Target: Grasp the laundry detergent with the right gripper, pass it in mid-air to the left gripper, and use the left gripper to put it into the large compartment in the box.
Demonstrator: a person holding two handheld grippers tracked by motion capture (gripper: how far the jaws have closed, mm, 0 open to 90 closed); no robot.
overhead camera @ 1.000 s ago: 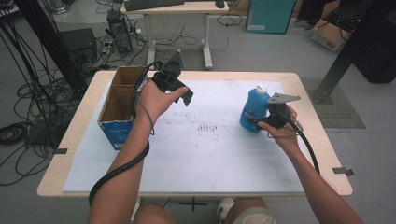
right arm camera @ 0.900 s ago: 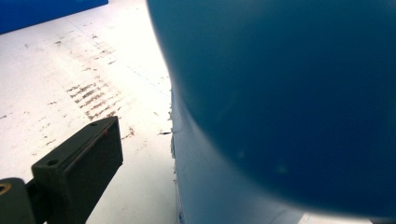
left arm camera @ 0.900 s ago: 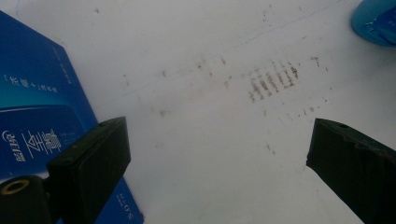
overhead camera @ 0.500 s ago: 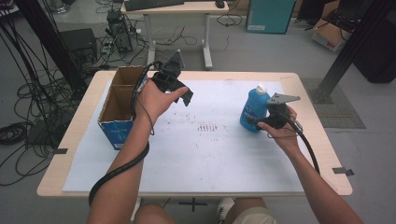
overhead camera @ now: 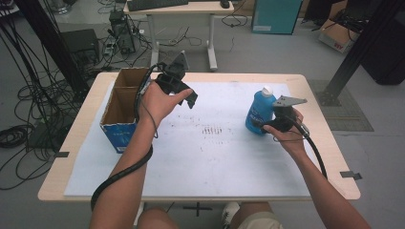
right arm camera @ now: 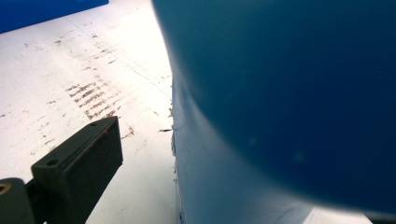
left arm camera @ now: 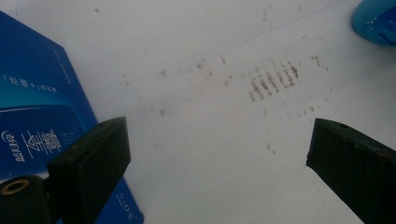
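A blue bottle with a white cap stands upright on the right part of the white sheet. My right gripper is low at the bottle's near right side. In the right gripper view the bottle looms very close and hides the right jaw, while the left finger stands apart from it. My left gripper is held up above the sheet beside the cardboard box. Its own view shows that left gripper wide open and holding nothing, above the stained sheet.
The open-topped box, blue on its front, stands at the table's left side with a divider inside. Brown scuff marks sit mid-sheet. The bottle's base shows far right in the left gripper view. Desks, cables and a stand surround the table.
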